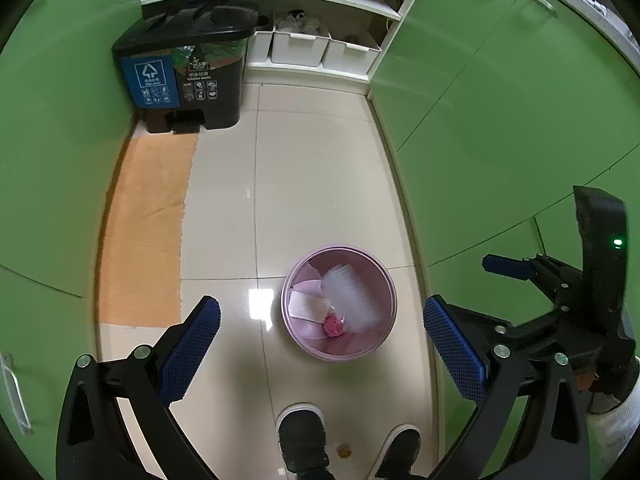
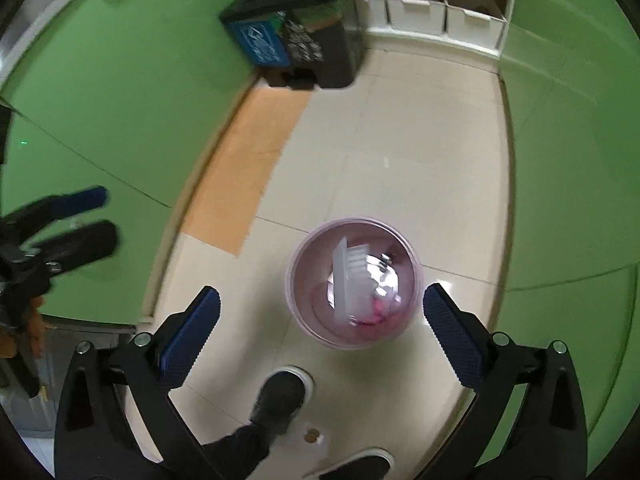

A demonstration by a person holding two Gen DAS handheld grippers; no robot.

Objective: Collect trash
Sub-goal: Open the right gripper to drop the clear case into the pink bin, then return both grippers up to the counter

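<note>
Both hand-held grippers, left [image 1: 320,344] and right [image 2: 320,332], point steeply down over the pink bin [image 1: 380,344], spread wide, empty

Both my wrist cameras look steeply down from above the pink bin [image 1: 339,304] [image 2: 354,284]; each also shares the floor [image 1: 312,168] [image 2: 400,152] beyond it.
</note>
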